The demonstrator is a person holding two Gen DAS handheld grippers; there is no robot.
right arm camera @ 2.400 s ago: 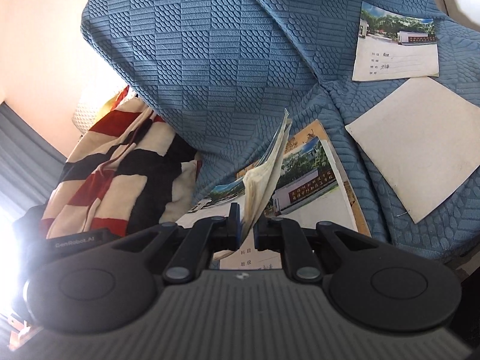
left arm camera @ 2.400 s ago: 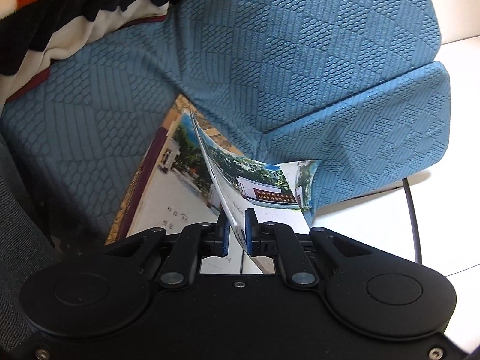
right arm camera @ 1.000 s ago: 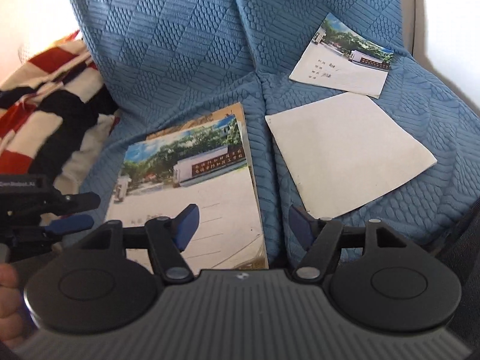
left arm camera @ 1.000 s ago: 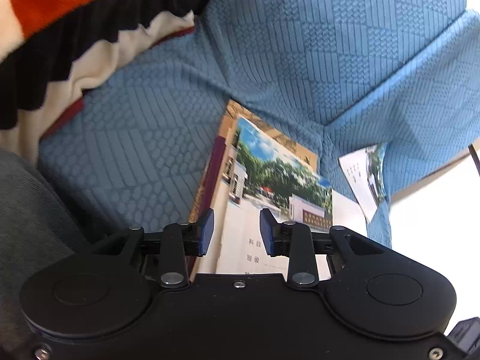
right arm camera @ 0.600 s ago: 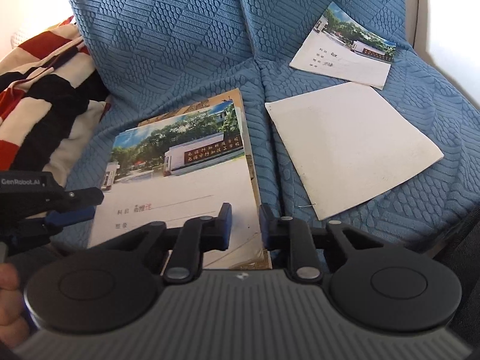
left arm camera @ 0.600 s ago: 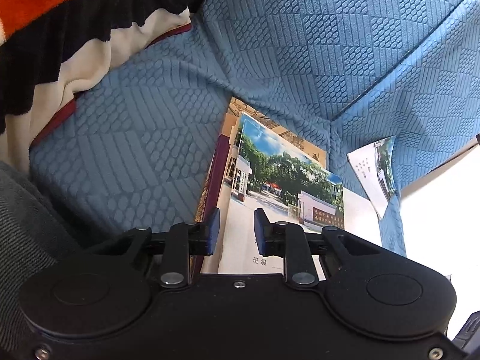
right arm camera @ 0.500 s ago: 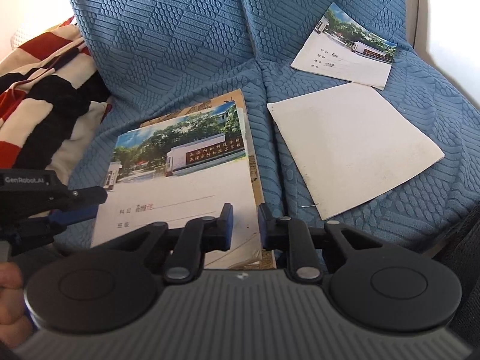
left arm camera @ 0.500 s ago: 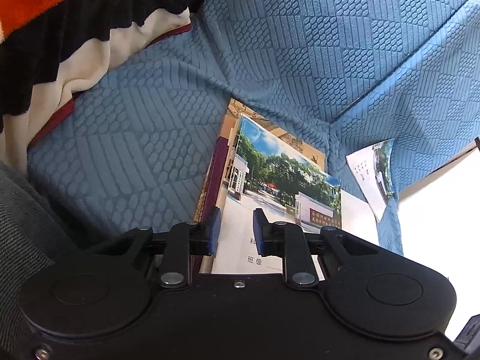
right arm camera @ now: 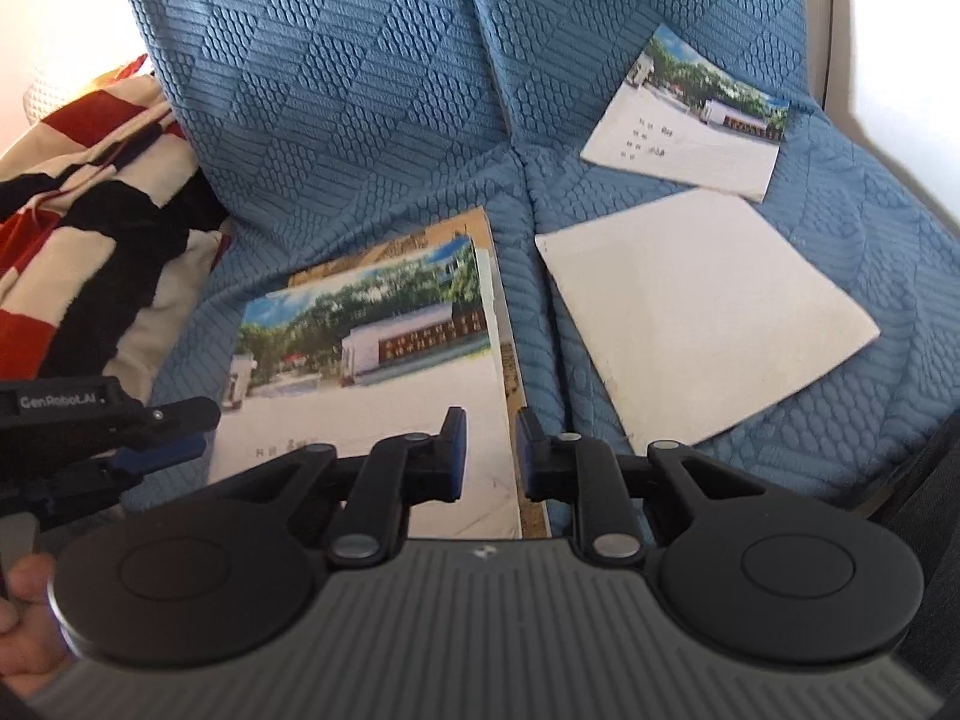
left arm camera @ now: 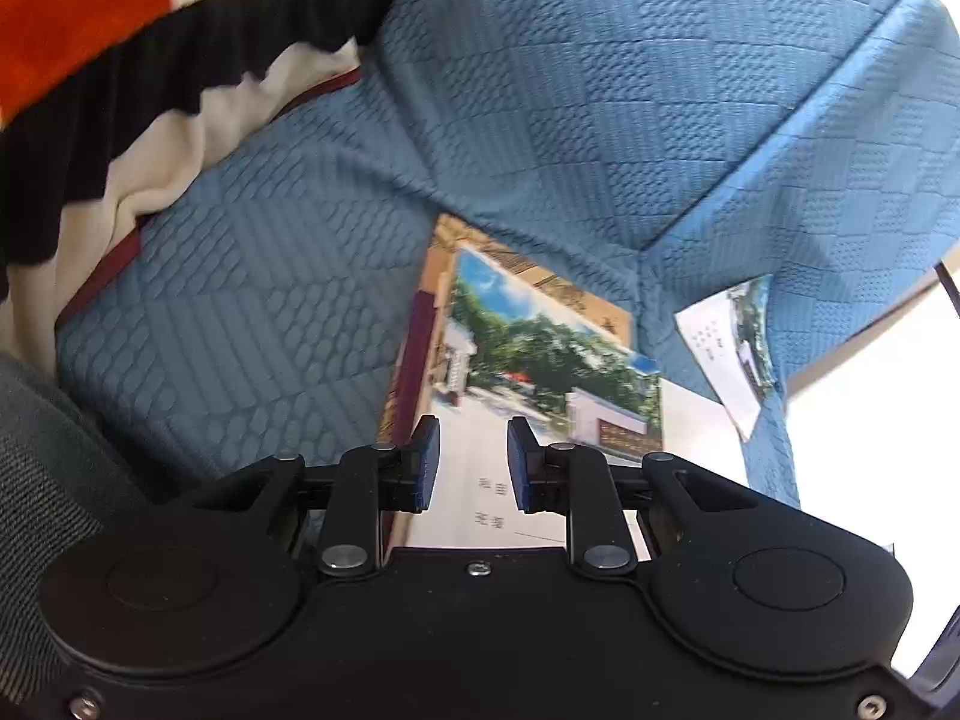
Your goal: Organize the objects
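Left gripper: jaws a narrow gap apart, nothing clamped, poised over the near edge of the photo-cover notebook.
Right gripper: jaws a narrow gap apart, empty, above that notebook's right edge.
Photo-cover notebook: flat on the blue sofa cover, atop a brown book.
White sheet: at 3 o'clock of the notebook.
Small notebook: at 1 o'clock, just past the sheet.
Striped blanket: at 9 o'clock.
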